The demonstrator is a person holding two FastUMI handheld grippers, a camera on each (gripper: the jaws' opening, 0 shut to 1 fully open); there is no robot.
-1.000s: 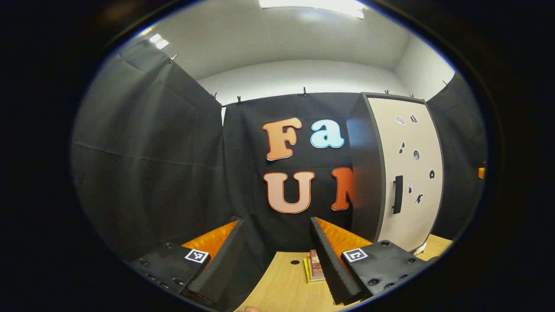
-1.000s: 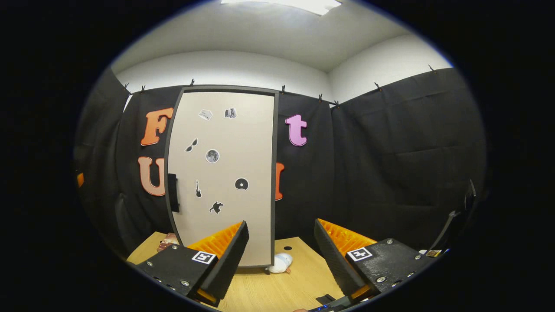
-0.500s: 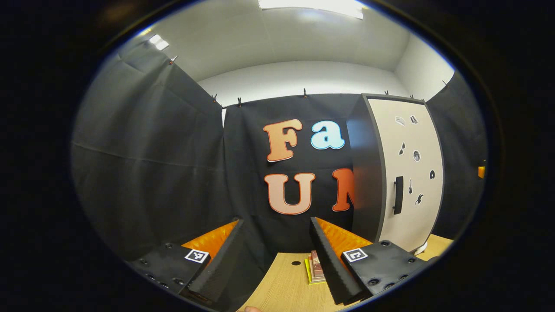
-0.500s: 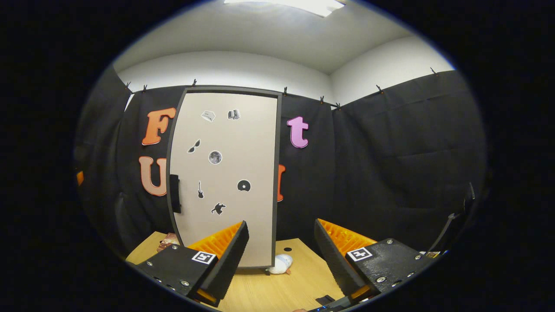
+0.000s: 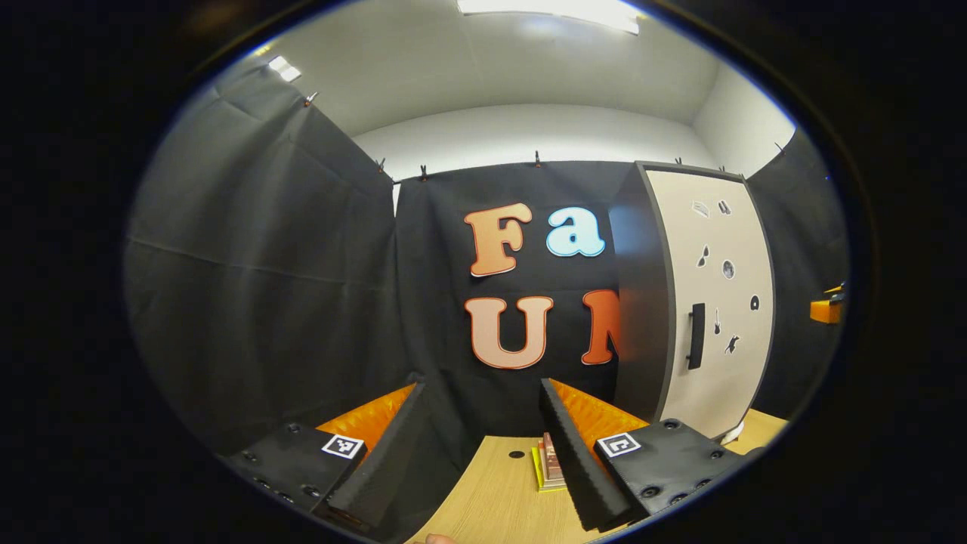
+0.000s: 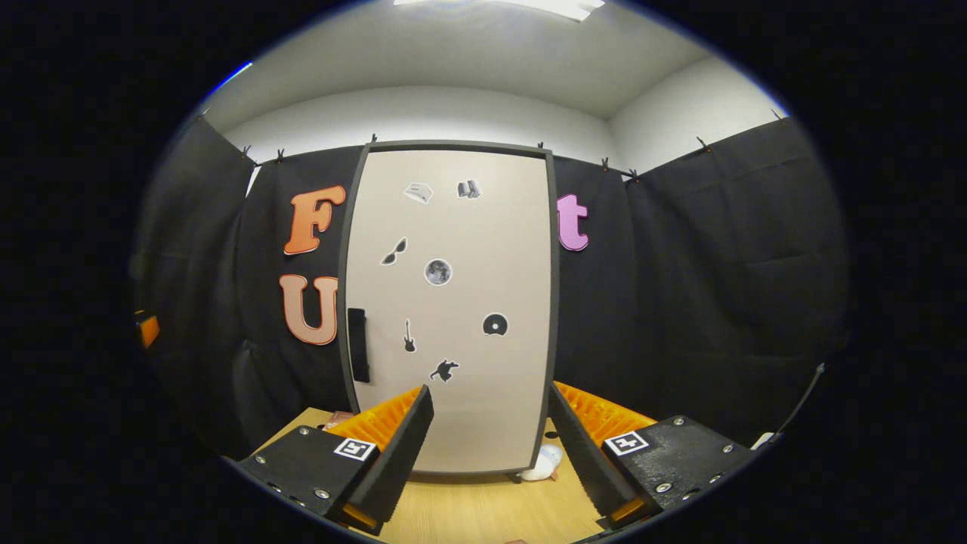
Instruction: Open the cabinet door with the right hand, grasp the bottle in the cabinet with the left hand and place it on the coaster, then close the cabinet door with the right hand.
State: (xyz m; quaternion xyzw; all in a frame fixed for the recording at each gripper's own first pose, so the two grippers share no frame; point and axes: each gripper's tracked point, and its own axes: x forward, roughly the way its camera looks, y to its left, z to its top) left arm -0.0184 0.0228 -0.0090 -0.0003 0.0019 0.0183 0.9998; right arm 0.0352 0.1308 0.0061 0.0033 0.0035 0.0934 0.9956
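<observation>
The cabinet door (image 6: 453,310) is closed, so the bottle presumably sits hidden behind it. Its dark handle (image 6: 359,344) is on the left edge. The right gripper (image 6: 487,446) faces the door, spread wide and empty, seemingly lining up to reach that handle. The left gripper (image 5: 480,446), equally released, waits over the wooden table (image 5: 491,506) near a small stack of coasters (image 5: 549,465). The door's stickers (image 6: 437,271) are pictures; no writing is legible.
</observation>
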